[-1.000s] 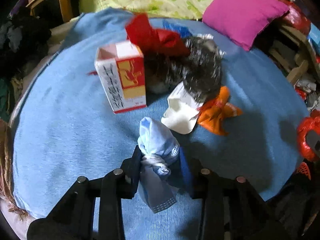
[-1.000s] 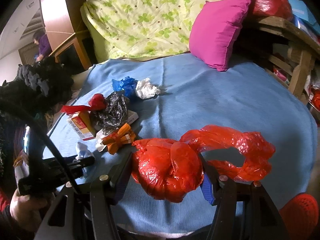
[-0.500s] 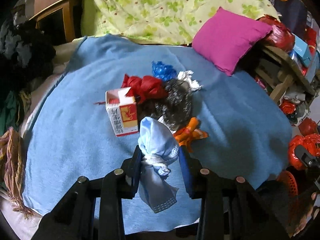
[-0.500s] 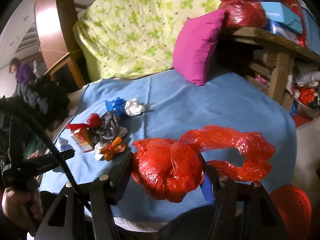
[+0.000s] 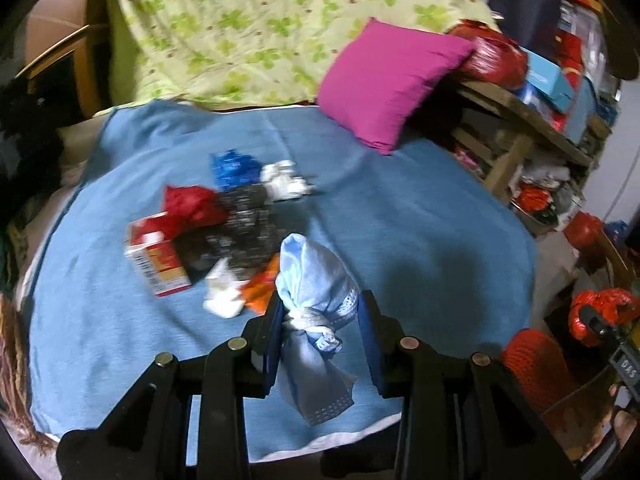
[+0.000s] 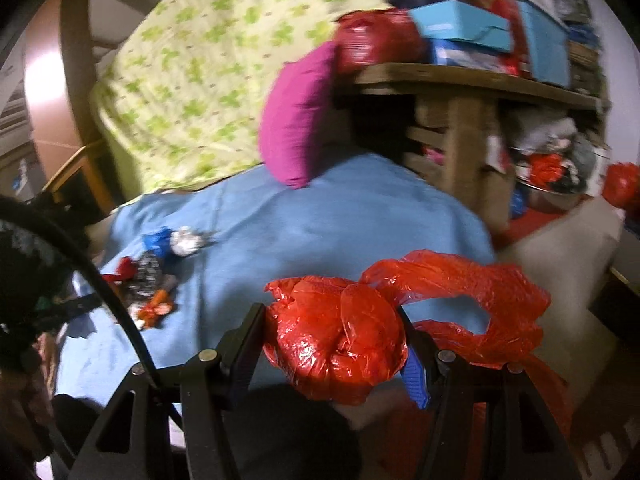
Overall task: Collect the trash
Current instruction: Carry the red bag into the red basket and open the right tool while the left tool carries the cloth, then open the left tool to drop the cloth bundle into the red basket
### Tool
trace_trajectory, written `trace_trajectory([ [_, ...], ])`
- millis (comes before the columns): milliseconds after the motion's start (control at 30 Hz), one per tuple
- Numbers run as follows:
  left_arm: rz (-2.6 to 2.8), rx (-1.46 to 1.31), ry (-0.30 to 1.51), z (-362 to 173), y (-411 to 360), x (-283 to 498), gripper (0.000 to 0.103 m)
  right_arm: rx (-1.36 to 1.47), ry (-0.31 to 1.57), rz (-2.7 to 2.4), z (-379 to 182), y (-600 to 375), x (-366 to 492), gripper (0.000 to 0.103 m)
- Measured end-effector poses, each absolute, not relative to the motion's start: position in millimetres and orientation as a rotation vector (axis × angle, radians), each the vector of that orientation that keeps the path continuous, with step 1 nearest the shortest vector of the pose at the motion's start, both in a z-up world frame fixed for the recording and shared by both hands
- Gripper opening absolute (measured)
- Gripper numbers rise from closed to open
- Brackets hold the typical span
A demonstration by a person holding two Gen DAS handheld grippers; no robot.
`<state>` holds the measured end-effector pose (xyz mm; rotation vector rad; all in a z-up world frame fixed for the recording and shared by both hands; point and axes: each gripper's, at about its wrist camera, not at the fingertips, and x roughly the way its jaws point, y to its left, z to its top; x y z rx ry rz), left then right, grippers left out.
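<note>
The left hand-held gripper (image 5: 320, 320) pinches a knotted light-blue bag (image 5: 310, 284) between its two fingers, the bag's tail hanging below them, above the near edge of the blue blanket (image 5: 420, 216) that covers the bed. The right hand-held gripper (image 6: 334, 340) clamps a crumpled red plastic bag (image 6: 340, 344), whose loose handle loops trail out to the right of it, past the right-hand edge of the blue blanket (image 6: 320, 216).

On the blanket, left of centre, lies a cluster of trash: a red-and-white carton (image 5: 158, 258) on its side, a red wad (image 5: 192, 204) touching its far end, a dark crinkled wrapper (image 5: 240, 228) beside that, a blue wad (image 5: 232, 168) and a white wad (image 5: 284, 184) at the far side of the cluster, and a white scrap (image 5: 222, 292) and an orange wrapper (image 5: 262, 286) at its near side. The orange wrapper sits partly hidden behind the light-blue bag.

A magenta pillow (image 5: 388, 80) leans at the blanket's far right corner against a wooden shelf (image 6: 460, 80). A green floral quilt (image 5: 260, 28) is heaped along the blanket's far edge.
</note>
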<state>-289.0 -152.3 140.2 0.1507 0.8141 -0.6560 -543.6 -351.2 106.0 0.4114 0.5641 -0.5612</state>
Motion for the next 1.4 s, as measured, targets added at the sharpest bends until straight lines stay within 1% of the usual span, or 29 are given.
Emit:
trace_trajectory([
  [300, -0.837, 0.215, 0.809, 151, -228, -336, 0.038, 0.502, 0.651, -0.753, 62, -405, -625, 0.064],
  [633, -0.999, 0.343, 0.817, 139, -300, -397, 0.038, 0.571, 0.817, -0.802, 5, -431, -660, 0.064],
  [733, -1.030, 0.378, 0.822, 133, -316, -412, 0.038, 0.599, 0.868, -0.788, -9, -432, -663, 0.067],
  [800, -1.050, 0.393, 0.831, 129, -326, -420, 0.038, 0.607, 0.902, -0.787, -16, -431, -663, 0.076],
  [833, -1.059, 0.400, 0.834, 127, -330, -423, 0.038, 0.608, 0.914, -0.797, -21, -434, -664, 0.078],
  [867, -1.069, 0.409, 0.838, 125, -334, -426, 0.038, 0.612, 0.914, -0.801, -22, -434, -665, 0.081],
  [1400, -1.228, 0.554, 0.921, 80, -414, -486, 0.038, 0.598, 0.699, -0.904, 36, -434, -715, 0.082],
])
